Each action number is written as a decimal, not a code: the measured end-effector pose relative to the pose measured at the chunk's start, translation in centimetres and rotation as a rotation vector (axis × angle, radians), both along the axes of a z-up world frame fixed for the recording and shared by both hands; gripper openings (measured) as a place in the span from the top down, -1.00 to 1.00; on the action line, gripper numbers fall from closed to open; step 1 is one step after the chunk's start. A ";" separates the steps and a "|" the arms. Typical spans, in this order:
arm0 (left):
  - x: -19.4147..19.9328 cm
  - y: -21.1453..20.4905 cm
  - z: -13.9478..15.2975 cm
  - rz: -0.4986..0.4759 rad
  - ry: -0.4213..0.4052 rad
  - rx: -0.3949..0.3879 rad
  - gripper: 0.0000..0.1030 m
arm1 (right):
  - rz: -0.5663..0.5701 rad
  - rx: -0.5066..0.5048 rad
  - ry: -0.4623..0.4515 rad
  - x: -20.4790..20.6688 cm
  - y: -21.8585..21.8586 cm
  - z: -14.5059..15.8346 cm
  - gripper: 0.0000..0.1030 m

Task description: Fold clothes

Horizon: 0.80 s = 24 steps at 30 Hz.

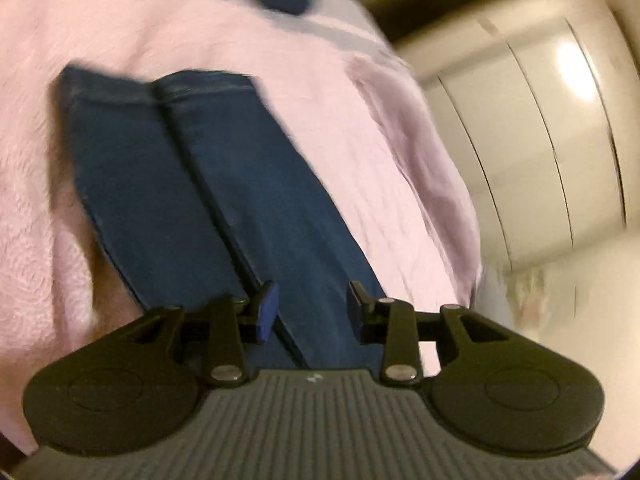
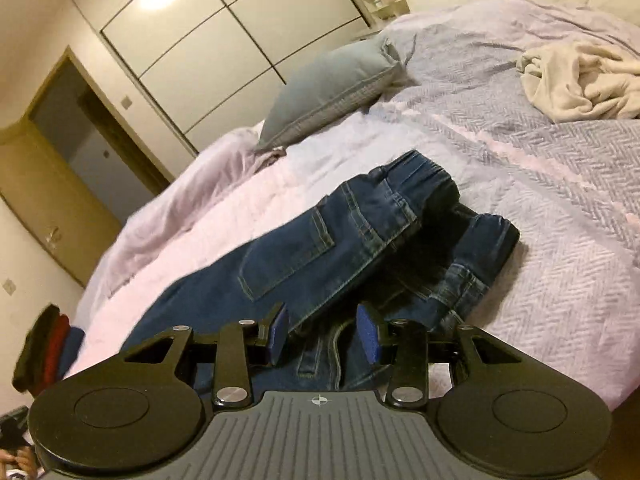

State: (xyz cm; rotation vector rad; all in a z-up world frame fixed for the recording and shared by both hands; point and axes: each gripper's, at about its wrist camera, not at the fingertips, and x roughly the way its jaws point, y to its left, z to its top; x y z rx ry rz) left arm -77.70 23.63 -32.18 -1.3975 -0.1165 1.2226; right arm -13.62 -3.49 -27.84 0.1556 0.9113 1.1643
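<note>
**Jaws apart over jeans on the bed**

Jaws of both grippers stand released, grasping nothing. Left gripper [image 1: 312, 308] hovers over the legs of the jeans [image 1: 208, 184], which lie side by side on the pink bedspread [image 1: 340, 128]. Right gripper [image 2: 322, 334] sits at the waist end, where the jeans [image 2: 320, 236] are partly folded over.

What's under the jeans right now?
The jeans lie on the lilac bedspread. Near the waistband, one denim layer is folded over another. Whatever lies beneath the denim is hidden.
</note>
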 end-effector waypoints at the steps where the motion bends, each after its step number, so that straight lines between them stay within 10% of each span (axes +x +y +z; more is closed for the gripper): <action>1: -0.2 0.4 -0.4 0.024 -0.008 -0.015 0.40 | -0.005 0.003 0.007 0.3 0.0 -0.1 0.19; 24: -2.3 4.0 -0.9 0.130 0.164 -0.075 0.68 | -0.084 -0.040 0.080 2.4 1.0 -1.8 0.19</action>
